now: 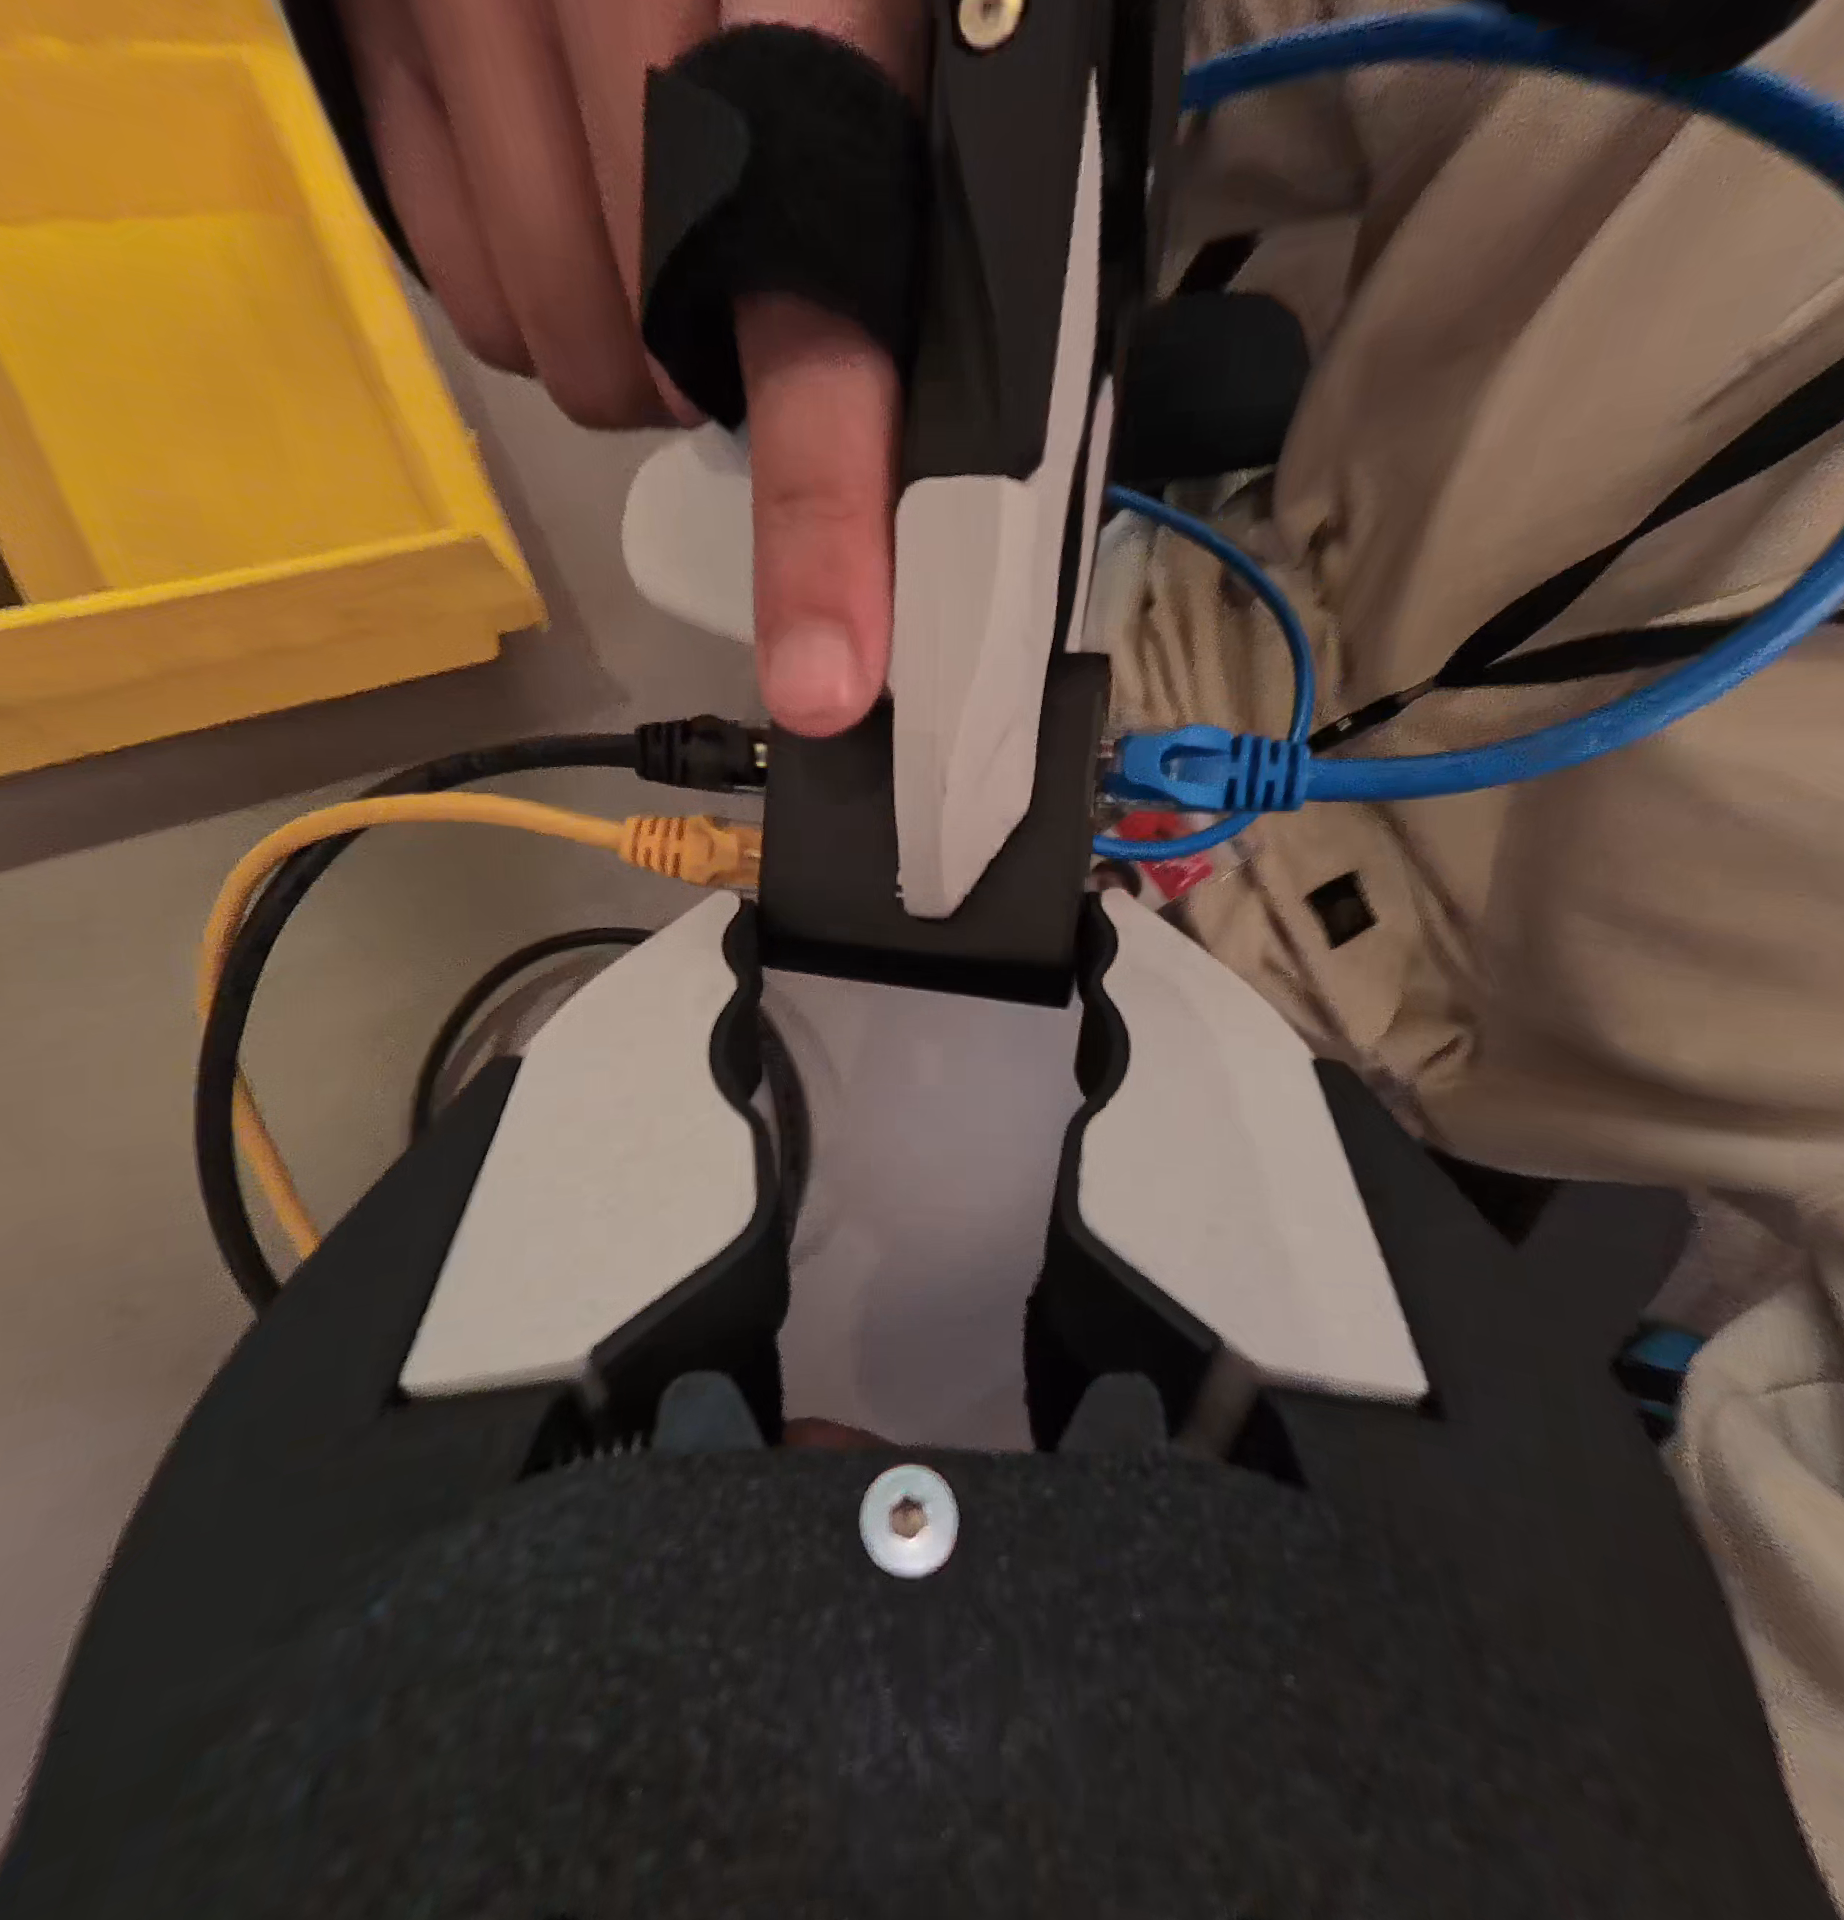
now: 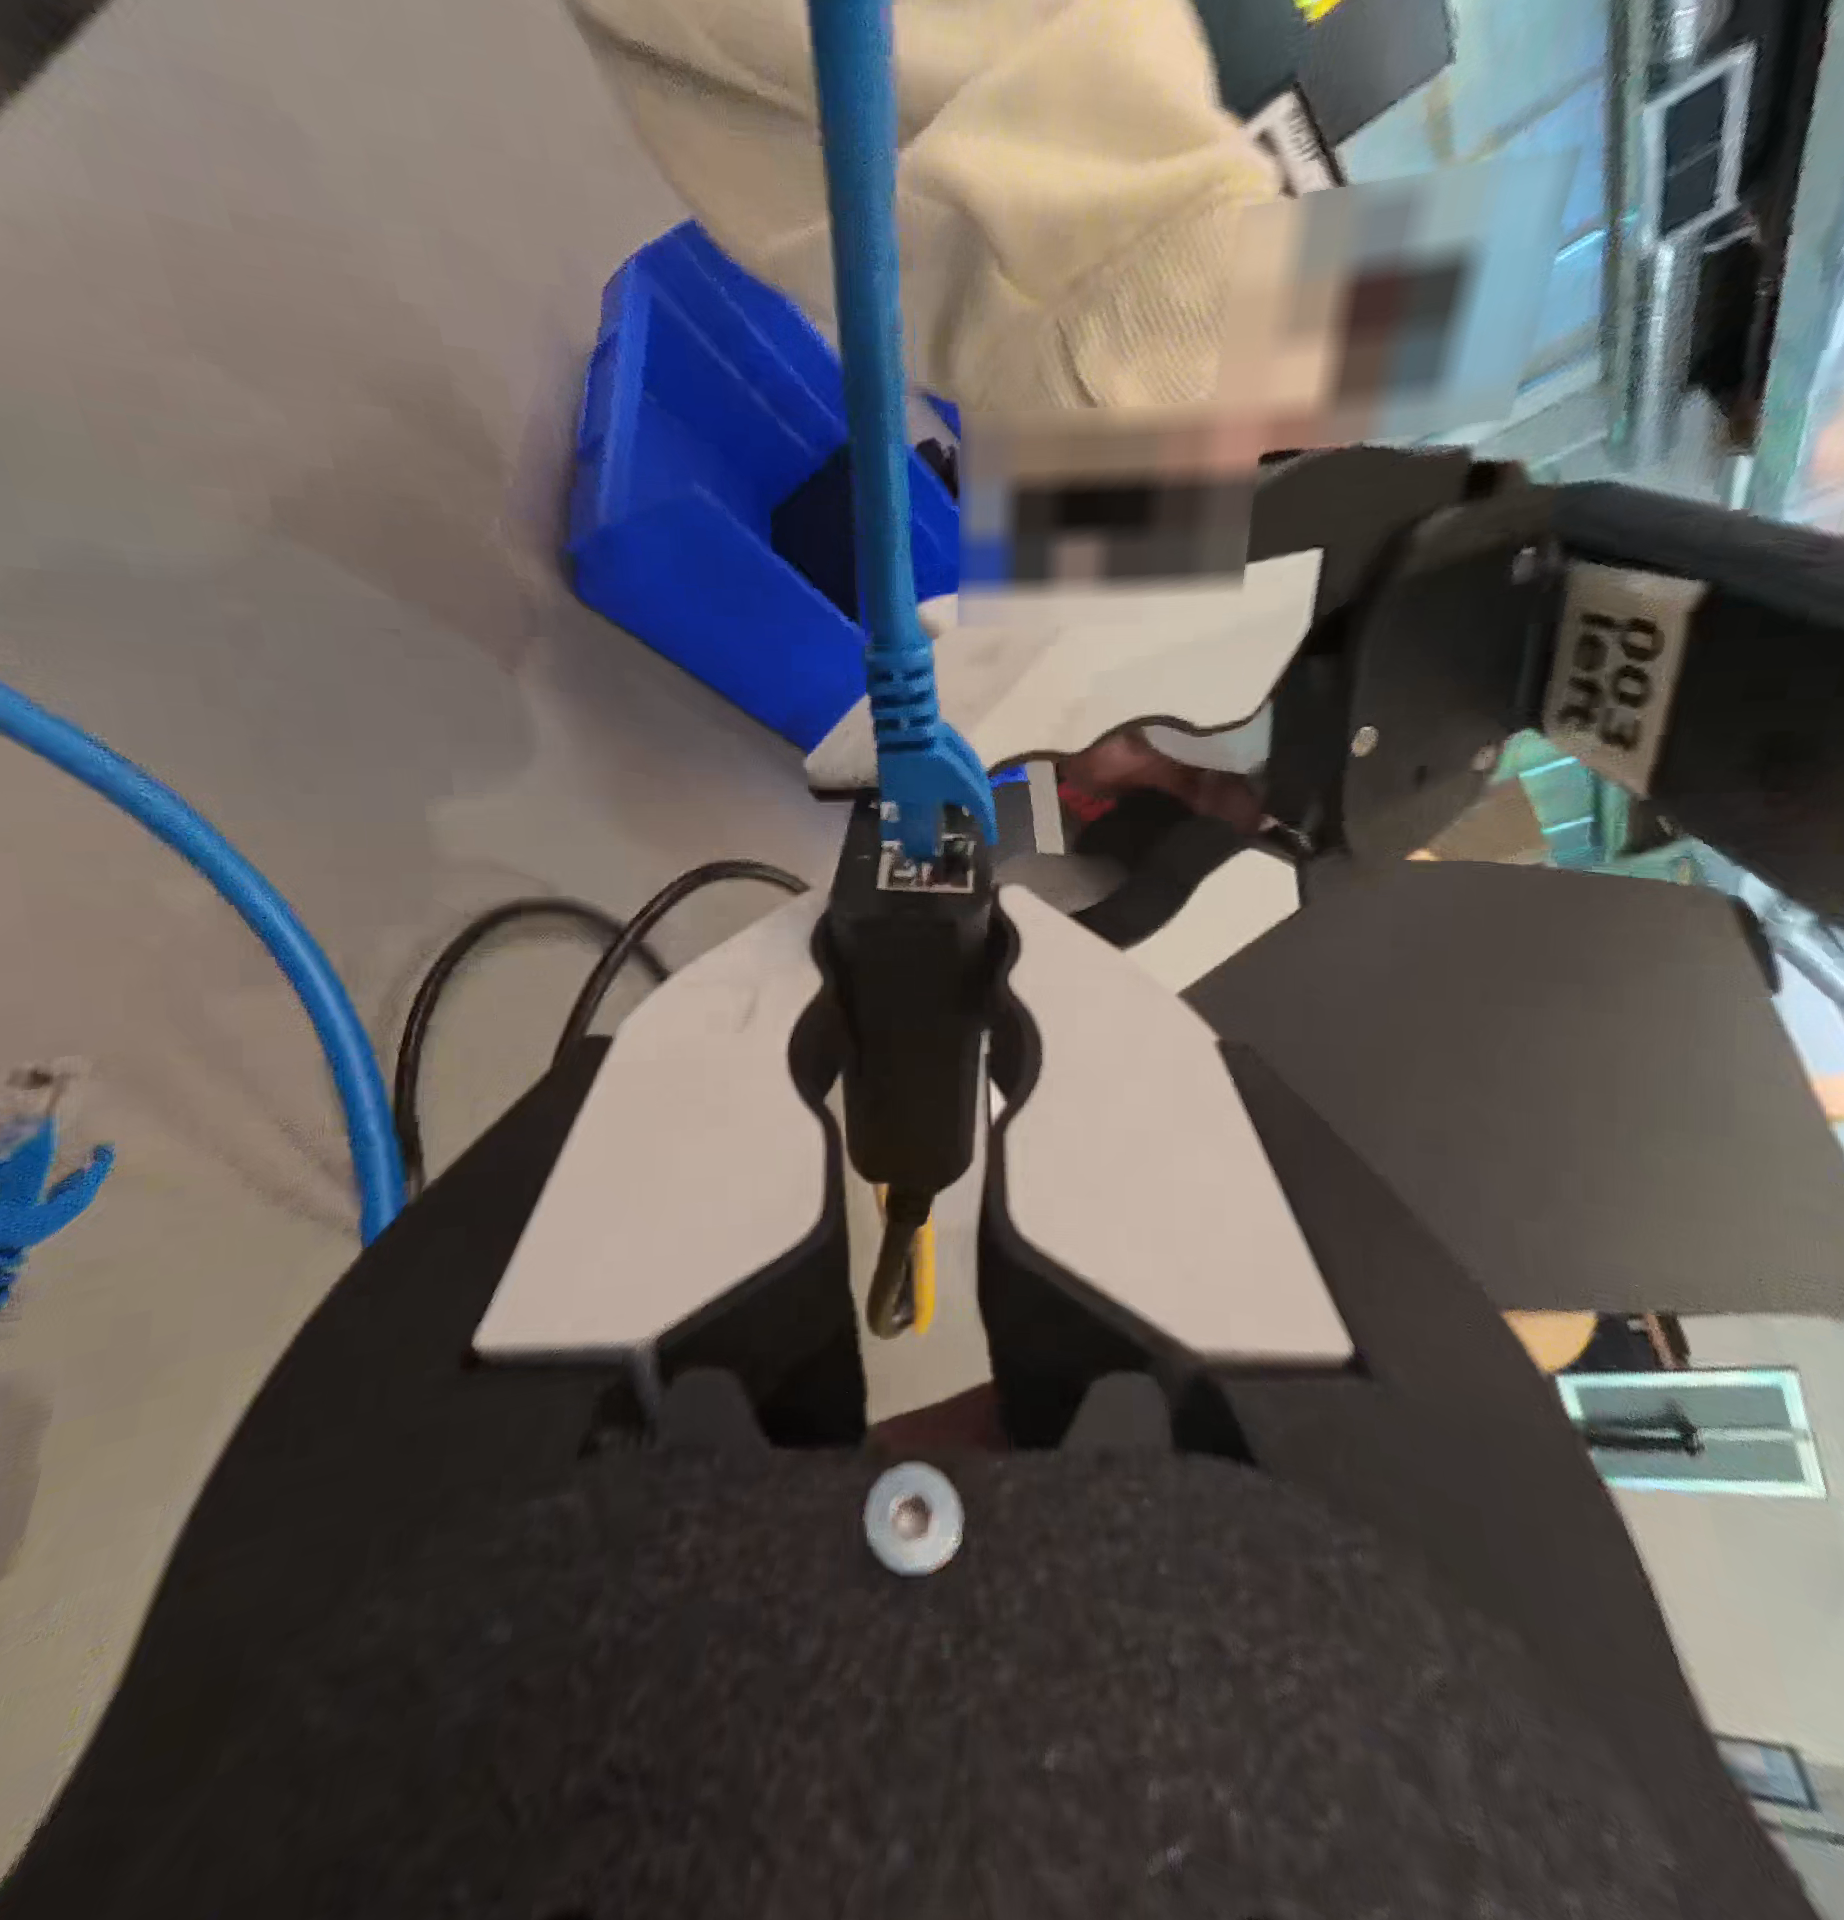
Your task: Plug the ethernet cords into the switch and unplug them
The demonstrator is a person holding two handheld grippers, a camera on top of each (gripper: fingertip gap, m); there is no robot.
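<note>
**Two grippers on one small black switch**

The table (image 1: 87, 1039) is pale grey and smooth. A yellow bin (image 1: 201, 416) sits on it at the far left of the left wrist view, and a blue bin (image 2: 710, 520) sits farther back in the right wrist view. A person in a tan jacket (image 1: 1520, 623) is close by.

The switch (image 1: 897, 831) is a small black box. The left gripper (image 1: 916, 956) has its two tips touching the two sides of the box's near end — the gap between them is just as wide as the box. The right gripper (image 2: 913, 987) is closed tight on the switch, one finger on each side. In the left wrist view it reaches in from the top, with a hand (image 1: 689, 260) holding it and one finger pointing down at the box.

A black cord (image 1: 689, 750) and a yellow cord (image 1: 689, 847) are plugged into one side of the switch. A blue cord (image 1: 1209, 774) is plugged into the other side. A loose blue plug (image 2: 24, 1184) lies at the left edge of the right wrist view — blurry, not plugged in.
</note>
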